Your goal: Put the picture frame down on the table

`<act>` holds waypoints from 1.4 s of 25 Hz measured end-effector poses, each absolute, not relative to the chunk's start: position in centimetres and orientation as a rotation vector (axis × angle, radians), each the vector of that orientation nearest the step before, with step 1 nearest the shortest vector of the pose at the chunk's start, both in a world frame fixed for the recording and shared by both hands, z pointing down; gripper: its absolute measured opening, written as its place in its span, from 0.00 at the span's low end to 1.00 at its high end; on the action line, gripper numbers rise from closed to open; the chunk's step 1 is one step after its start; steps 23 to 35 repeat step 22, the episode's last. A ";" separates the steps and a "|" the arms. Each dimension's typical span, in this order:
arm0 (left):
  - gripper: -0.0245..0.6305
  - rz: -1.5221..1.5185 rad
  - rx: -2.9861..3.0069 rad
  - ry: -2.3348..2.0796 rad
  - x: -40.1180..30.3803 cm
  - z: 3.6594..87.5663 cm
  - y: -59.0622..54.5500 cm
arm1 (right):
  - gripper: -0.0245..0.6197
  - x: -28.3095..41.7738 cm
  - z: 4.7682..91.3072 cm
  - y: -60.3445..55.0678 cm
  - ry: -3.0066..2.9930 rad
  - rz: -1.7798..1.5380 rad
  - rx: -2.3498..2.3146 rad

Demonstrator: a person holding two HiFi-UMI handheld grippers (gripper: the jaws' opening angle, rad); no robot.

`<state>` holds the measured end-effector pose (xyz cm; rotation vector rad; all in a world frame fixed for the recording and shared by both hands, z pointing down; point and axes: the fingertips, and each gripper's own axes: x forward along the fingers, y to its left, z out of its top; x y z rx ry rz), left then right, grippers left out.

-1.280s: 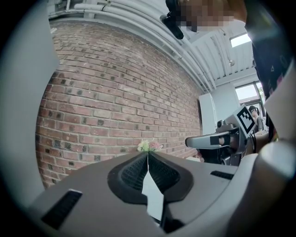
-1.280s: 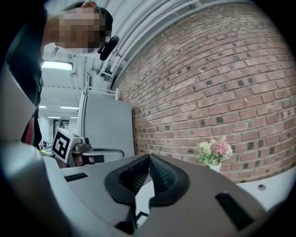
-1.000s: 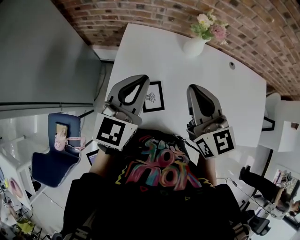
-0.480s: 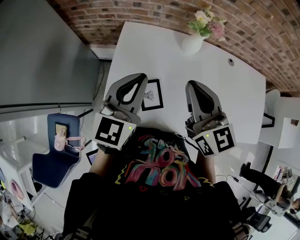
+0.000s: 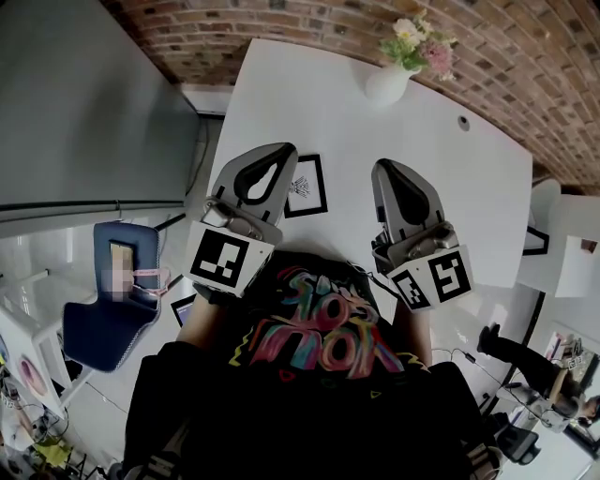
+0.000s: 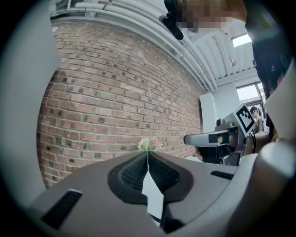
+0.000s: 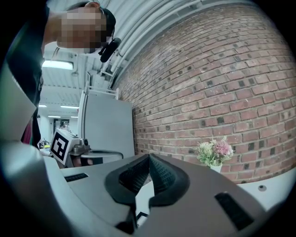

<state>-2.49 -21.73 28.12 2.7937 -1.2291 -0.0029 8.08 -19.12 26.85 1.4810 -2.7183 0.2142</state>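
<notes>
A small black picture frame with a white print lies flat on the white table, just right of my left gripper's tip. My left gripper hangs over the table's left part with its jaws shut and nothing between them; in the left gripper view its tips meet. My right gripper hovers to the frame's right, also shut and empty, its tips touching in the right gripper view. Neither gripper touches the frame.
A white vase of flowers stands at the table's far edge by the brick wall. A blue chair sits at the left below the table. Another black frame shows at the right.
The view has shifted slightly; both grippers stay shut and nearly still above the table. The frame has not moved.
</notes>
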 end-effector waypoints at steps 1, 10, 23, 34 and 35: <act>0.07 -0.002 2.796 -1.227 -2.5 28.2 -21.7 | 0.07 8.0 27.0 -19.1 -2.718 0.216 1.476; 0.07 -0.006 2.791 -1.222 -2.6 28.4 -21.8 | 0.07 7.8 27.3 -19.1 -2.721 0.244 1.471; 0.07 -0.001 2.787 -1.233 -3.1 28.5 -21.8 | 0.07 7.4 28.0 -19.1 -2.732 0.297 1.479; 0.07 -0.001 2.787 -1.233 -3.1 28.5 -21.8 | 0.07 7.4 28.0 -19.1 -2.732 0.297 1.479; 0.07 -0.001 2.787 -1.233 -3.1 28.5 -21.8 | 0.07 7.4 28.0 -19.1 -2.732 0.297 1.479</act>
